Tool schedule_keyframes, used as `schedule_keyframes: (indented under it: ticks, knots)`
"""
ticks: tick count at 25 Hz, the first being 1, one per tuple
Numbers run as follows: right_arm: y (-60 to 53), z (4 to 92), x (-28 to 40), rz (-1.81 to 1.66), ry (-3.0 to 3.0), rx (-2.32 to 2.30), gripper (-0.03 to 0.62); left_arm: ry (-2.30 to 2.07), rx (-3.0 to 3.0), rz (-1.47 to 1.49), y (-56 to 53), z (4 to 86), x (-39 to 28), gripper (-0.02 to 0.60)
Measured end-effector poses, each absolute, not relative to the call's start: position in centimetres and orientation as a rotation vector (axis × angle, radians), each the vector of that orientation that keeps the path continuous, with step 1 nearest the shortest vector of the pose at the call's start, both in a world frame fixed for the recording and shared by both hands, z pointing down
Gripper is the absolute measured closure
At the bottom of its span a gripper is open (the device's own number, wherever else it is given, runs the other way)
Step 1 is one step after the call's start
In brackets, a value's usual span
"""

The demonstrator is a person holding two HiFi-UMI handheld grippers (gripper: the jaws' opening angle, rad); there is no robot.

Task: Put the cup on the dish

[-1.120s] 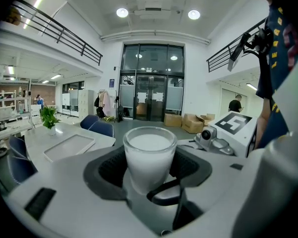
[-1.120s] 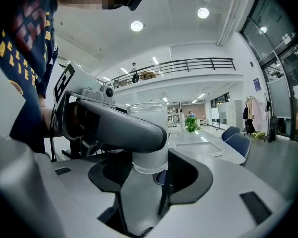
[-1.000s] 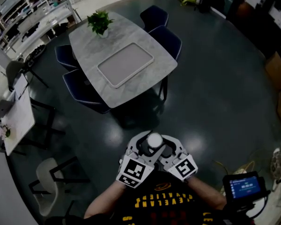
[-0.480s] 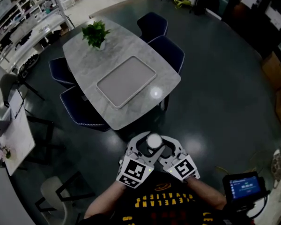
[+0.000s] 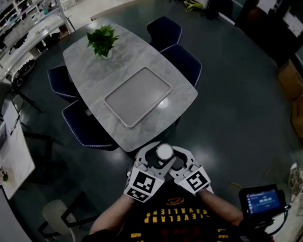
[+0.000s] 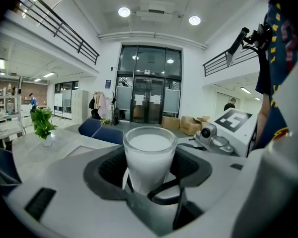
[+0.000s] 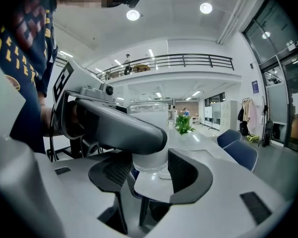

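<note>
Both your left gripper [image 5: 154, 158] and right gripper [image 5: 178, 158] have their jaws closed on the cup [image 5: 165, 150]. Hold it level between them as you approach the dish [image 5: 138, 96], well ahead on the tabletop [image 5: 86, 69].

Your shirt [image 5: 175, 216] has yellow letters that look like "CLEVELAND", upside down in the head view. In the right gripper view it shows more yellow letters, cut off, like "ALIE". The little screen [image 5: 265, 200] by your right arm has writing too small to read.
</note>
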State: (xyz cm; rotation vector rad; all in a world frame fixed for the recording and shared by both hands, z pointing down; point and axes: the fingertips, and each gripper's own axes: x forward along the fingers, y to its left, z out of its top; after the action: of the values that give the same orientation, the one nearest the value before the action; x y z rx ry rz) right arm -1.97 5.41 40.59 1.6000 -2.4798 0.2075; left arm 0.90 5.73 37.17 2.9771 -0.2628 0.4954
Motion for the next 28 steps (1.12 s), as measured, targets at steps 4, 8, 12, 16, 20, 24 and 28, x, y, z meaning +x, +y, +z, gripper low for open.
schedule_keyframes:
  ticks: [4,8,12,16,20,24,28]
  knots:
    - [4.3,40.8,-2.0,0.219,-2.485,1.599,0.370,-0.264,2.971,0.503,4.6,37.4,0.8,0.319]
    - [3.2,41.4,-2.0,0.232,-2.497,1.575,0.370,-0.284,2.959,0.521,3.5,38.1,1.0,0.319]
    - [1.8,41.6,-1.7,0.235,-2.520,1.541,0.370,-0.328,2.956,0.528,2.0,38.2,1.3,0.319]
    - [-0.2,41.9,-0.9,0.233,-2.549,1.497,0.370,-0.385,2.951,0.534,-0.1,38.5,2.1,0.319]
    - [-2.5,42.1,0.9,0.214,-2.581,1.435,0.370,-0.450,2.944,0.536,-2.5,38.6,3.9,0.319]
    - [-5.0,41.8,4.1,0.204,-2.617,1.384,0.370,-0.522,2.933,0.532,-5.1,38.4,7.1,0.319]
    - [-7.1,42.3,7.6,0.226,-2.650,1.311,0.370,-0.597,2.906,0.550,-7.4,38.9,10.6,0.319]
